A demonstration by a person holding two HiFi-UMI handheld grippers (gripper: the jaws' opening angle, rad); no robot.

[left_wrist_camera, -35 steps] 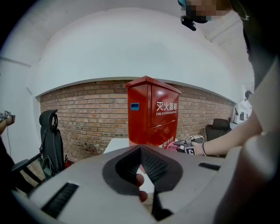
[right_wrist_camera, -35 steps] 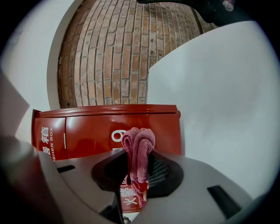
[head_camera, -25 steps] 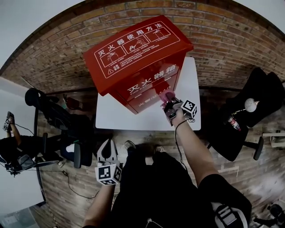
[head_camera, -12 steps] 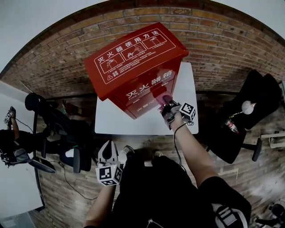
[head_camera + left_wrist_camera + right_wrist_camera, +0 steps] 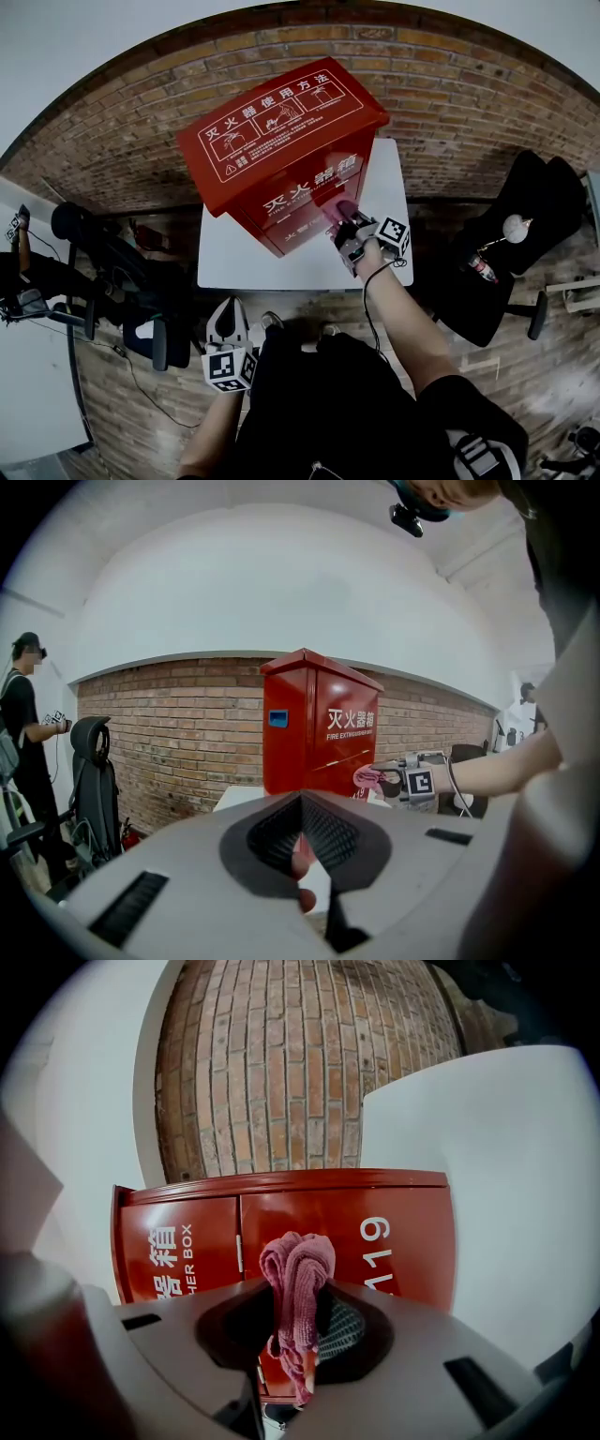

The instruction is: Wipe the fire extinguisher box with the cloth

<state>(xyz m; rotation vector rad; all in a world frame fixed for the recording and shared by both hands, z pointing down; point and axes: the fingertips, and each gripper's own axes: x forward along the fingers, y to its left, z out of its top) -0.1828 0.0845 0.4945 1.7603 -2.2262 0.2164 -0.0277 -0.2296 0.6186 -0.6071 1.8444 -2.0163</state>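
Right gripper view has my right tongs [image 5: 298, 1312] pinching the bunched pink cloth [image 5: 298, 1265], which sticks out ahead of them toward the doors of the red box [image 5: 394, 1232]. I cannot tell whether it is pressing on the paint or just short of it. The box stands on the white surface [image 5: 244, 262] against the brick wall. My left tongs [image 5: 303, 850] hang low by my body, well away from it, with their tips together on nothing. I judge that I am wiping the front face, low and toward its right edge, and that the sloping lid and the sides are still to do. The next stroke calls for keeping the cloth flat on the door and sweeping it across without the tongs scraping the paint. On the door I read "HER BOX", the character 箱 and "119". From the left gripper view it reads 灭火器箱 over "FIRE EXTINGUISHER". The lid carries 灭火器使用方法 above pictograms. A small blue label on the side is too small to read.
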